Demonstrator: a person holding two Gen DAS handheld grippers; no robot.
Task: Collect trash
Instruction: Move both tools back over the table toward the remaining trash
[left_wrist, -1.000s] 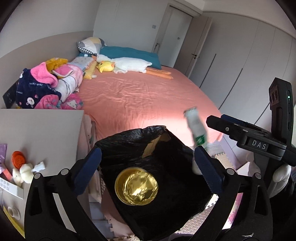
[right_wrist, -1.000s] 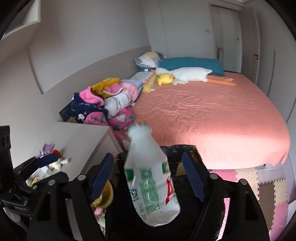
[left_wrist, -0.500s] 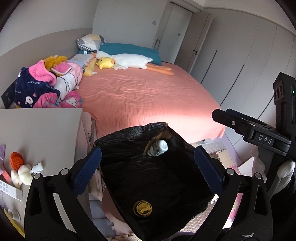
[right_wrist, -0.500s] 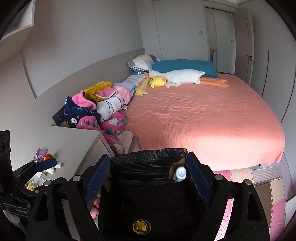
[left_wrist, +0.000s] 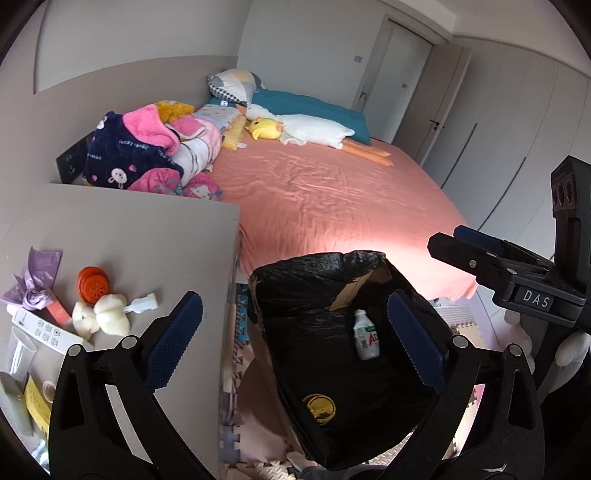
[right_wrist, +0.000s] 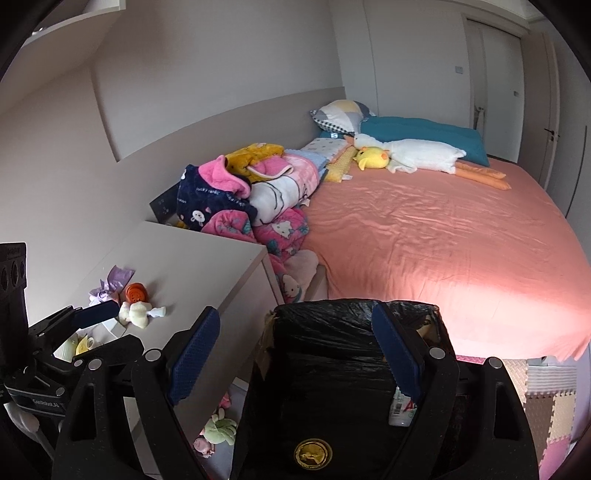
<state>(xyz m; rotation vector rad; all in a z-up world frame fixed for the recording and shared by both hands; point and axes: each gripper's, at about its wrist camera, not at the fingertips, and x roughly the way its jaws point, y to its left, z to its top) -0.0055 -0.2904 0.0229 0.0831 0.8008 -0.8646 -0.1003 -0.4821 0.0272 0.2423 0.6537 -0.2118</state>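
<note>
A bin lined with a black bag (left_wrist: 332, 273) stands on the floor between the bed and a nightstand. In it lie a small white bottle with a green label (left_wrist: 365, 336) and a gold lid (left_wrist: 319, 406). My left gripper (left_wrist: 295, 336) hangs open above the bin's left side with nothing between its fingers. My right gripper (right_wrist: 293, 354) is open and empty over the bin (right_wrist: 351, 310); its right finger half hides the bottle (right_wrist: 400, 411). On the nightstand (left_wrist: 147, 240) lie a purple wrapper (left_wrist: 37, 280), an orange cap (left_wrist: 93, 285) and crumpled white tissue (left_wrist: 107, 319).
The right gripper (left_wrist: 447, 245) shows at the right edge of the left wrist view. A bed with a pink sheet (left_wrist: 332, 192) runs behind the bin, with piled blankets (left_wrist: 147, 155) by the headboard. A clear plastic cup (left_wrist: 18, 350) stands near the nightstand's front. Foam mats (right_wrist: 546, 398) cover the floor.
The bottle and the gold lid, in the air a second ago, have dropped into the bin. Both grippers have swung left, bringing the nightstand further into view.
</note>
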